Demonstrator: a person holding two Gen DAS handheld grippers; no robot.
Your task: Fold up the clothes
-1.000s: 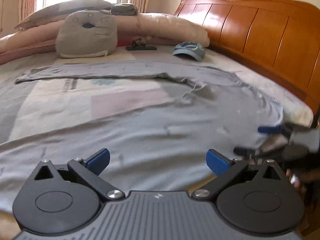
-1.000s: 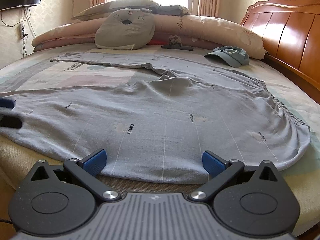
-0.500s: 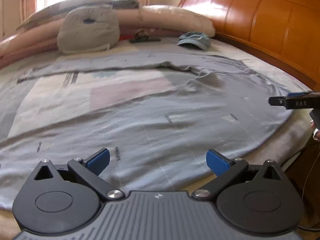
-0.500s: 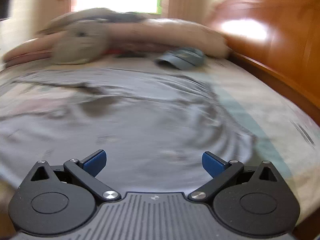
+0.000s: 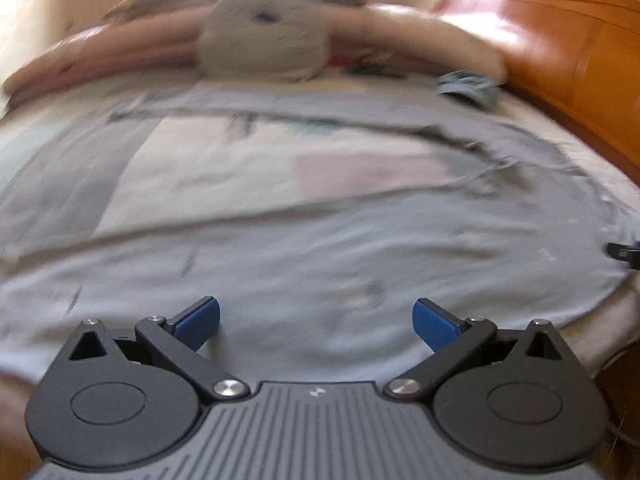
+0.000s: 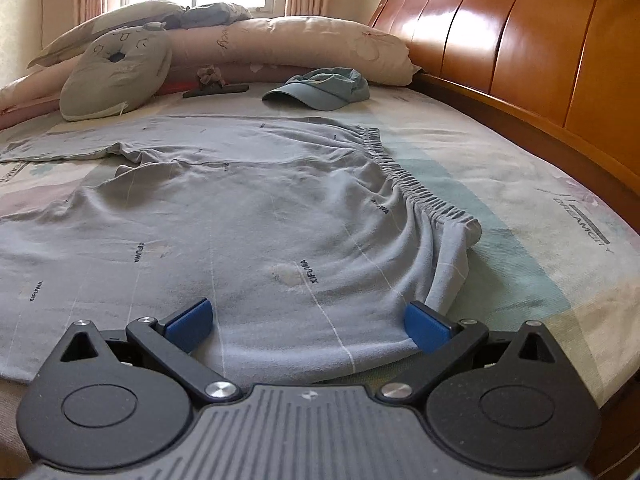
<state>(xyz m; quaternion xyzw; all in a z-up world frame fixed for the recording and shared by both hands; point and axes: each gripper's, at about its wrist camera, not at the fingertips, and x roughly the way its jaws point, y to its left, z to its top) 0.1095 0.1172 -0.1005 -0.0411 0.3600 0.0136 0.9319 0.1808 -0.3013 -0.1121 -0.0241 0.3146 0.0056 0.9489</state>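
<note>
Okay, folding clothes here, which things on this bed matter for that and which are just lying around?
For the job:
- grey-blue cotton trousers with elastic waistband, spread flat
- left gripper, jaws open
- right gripper, jaws open

Lying about:
- blue fabric cap
- grey round cushion
- long pink pillow
- wooden headboard

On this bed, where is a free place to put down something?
Free: the bare sheet between the trousers' elastic waistband and the wooden headboard. Crowded: the far end, with cap, grey cushion and pillows.

Left gripper (image 5: 316, 316) and right gripper (image 6: 308, 320) — both spread wide, gripping nothing.
</note>
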